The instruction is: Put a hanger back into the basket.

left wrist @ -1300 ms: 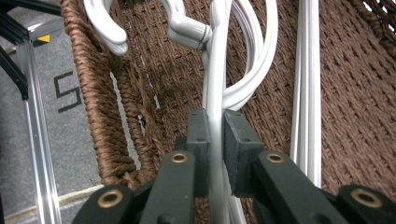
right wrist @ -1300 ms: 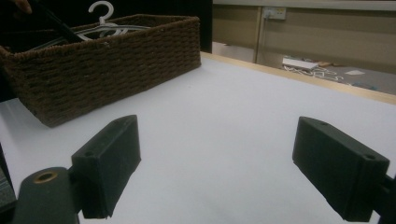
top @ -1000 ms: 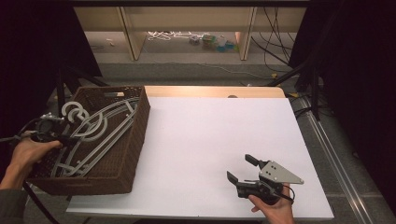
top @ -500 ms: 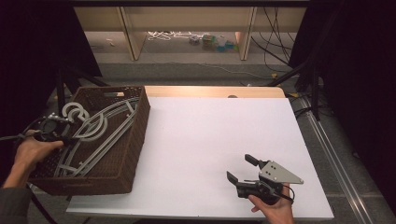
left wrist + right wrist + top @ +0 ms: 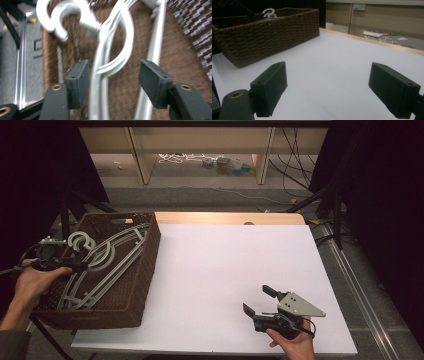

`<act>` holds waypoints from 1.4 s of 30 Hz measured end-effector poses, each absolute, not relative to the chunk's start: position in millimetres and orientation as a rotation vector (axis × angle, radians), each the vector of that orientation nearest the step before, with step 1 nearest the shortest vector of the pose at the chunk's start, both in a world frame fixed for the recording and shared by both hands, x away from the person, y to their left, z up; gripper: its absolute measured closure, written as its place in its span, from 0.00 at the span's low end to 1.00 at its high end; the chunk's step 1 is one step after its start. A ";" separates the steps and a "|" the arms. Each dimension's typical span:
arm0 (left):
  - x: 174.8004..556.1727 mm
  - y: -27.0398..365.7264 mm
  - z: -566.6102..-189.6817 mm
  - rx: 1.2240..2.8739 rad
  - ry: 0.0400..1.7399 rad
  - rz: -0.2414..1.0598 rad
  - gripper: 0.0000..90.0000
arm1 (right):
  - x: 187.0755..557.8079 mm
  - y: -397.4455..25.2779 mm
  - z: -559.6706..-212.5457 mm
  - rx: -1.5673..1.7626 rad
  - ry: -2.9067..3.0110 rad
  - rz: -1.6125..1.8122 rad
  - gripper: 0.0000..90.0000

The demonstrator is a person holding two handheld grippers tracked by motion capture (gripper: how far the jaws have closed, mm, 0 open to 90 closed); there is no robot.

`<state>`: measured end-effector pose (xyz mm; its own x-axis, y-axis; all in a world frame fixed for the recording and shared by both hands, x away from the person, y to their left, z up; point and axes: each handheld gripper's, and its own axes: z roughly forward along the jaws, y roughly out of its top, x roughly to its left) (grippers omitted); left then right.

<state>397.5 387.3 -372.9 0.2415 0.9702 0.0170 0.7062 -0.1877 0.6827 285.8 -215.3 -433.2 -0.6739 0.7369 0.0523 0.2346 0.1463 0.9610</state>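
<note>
Here: white table (image 5: 225, 270), dark room; both tools apart, left tool (image 5: 113, 82) seemingly straddling hangers (image 5: 110, 50).

Your tabletop (image 5: 225, 270) is a white rectangular sheet with a pale wooden strip showing along its far edge at twelve o'clock. At nine o'clock, a dark brown woven basket (image 5: 135, 290) sits directly on it, hard against the left edge and running from the far side almost to the near edge. In your right gripper view the same basket (image 5: 269, 35) stands at about ten o'clock, its wicker wall resting flat on the white surface (image 5: 332, 62).
</note>
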 end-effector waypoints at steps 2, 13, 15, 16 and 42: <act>393.4 380.0 -368.1 1.932 1.497 0.639 0.42 | 286.3 -215.0 -433.3 0.925 1.984 1.551 0.18; 375.1 334.5 -354.6 1.759 1.337 0.664 0.33 | 287.7 -215.8 -433.8 0.936 1.993 1.558 0.18; 373.2 328.9 -354.4 1.757 1.317 0.655 0.33 | 288.1 -215.4 -434.7 0.936 1.989 1.553 0.18; 371.6 325.2 -354.0 1.749 1.311 0.661 0.32 | 288.7 -214.8 -435.5 0.931 1.990 1.577 0.18; 347.1 272.1 -358.8 1.642 1.143 0.619 0.26 | 290.9 -214.5 -434.6 0.918 2.009 1.566 0.18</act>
